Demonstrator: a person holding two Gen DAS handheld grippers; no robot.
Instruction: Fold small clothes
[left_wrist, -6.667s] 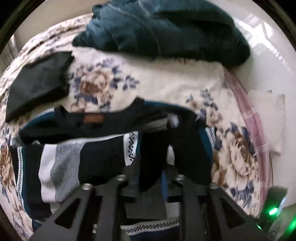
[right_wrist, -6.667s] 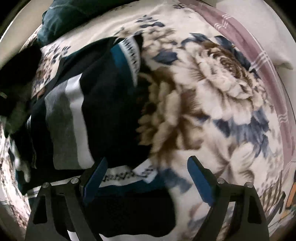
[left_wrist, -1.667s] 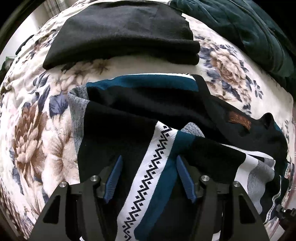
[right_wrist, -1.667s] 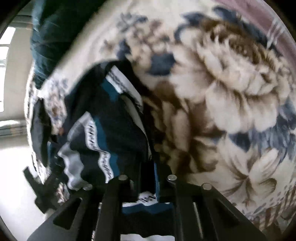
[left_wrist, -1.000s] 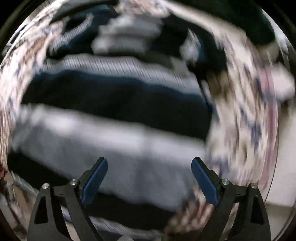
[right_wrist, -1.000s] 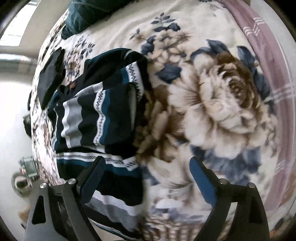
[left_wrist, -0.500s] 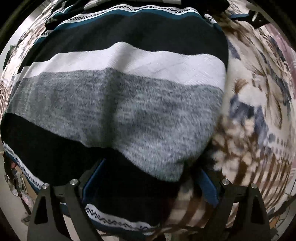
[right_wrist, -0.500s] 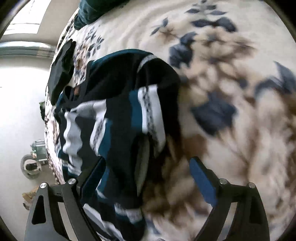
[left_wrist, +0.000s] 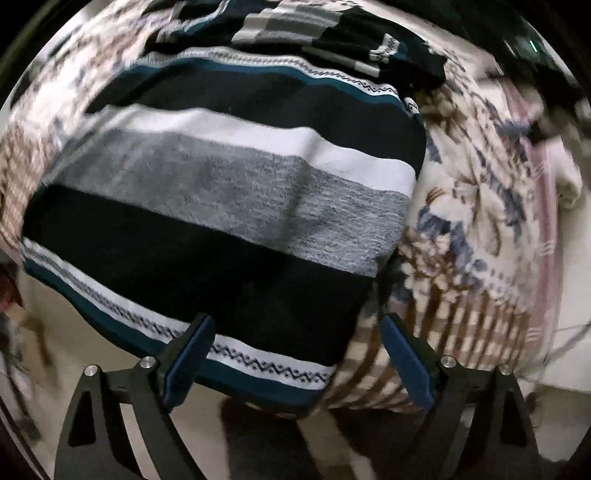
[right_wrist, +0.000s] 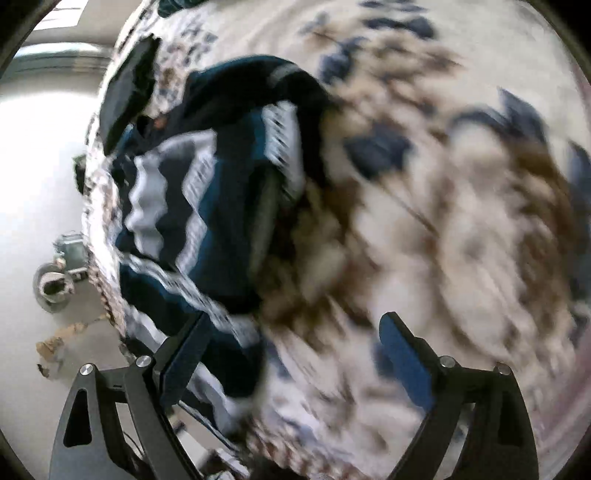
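A striped sweater (left_wrist: 229, 206) in black, white, grey and teal lies spread on a floral blanket (left_wrist: 476, 236); its sleeves are folded in at the far end. My left gripper (left_wrist: 295, 350) points down over the sweater's near hem, open, with the hem's right corner below its gap. In the right wrist view the same sweater (right_wrist: 207, 199) appears blurred at the left. My right gripper (right_wrist: 295, 350) hovers open above the sweater's right edge and the blanket (right_wrist: 443, 206), with nothing pinched between its blue pads.
A folded black garment (right_wrist: 125, 88) lies on the blanket beyond the sweater. The bed's edge drops to a pale floor (right_wrist: 33, 177) at the left, where a small wheeled object (right_wrist: 55, 284) stands. A pink bordered edge (left_wrist: 543, 206) runs along the blanket's right side.
The left gripper has pulled back toward the sweater's hem, so the hem and floor now show. The right gripper has sunk closer to the sweater's right edge. Both stay open.
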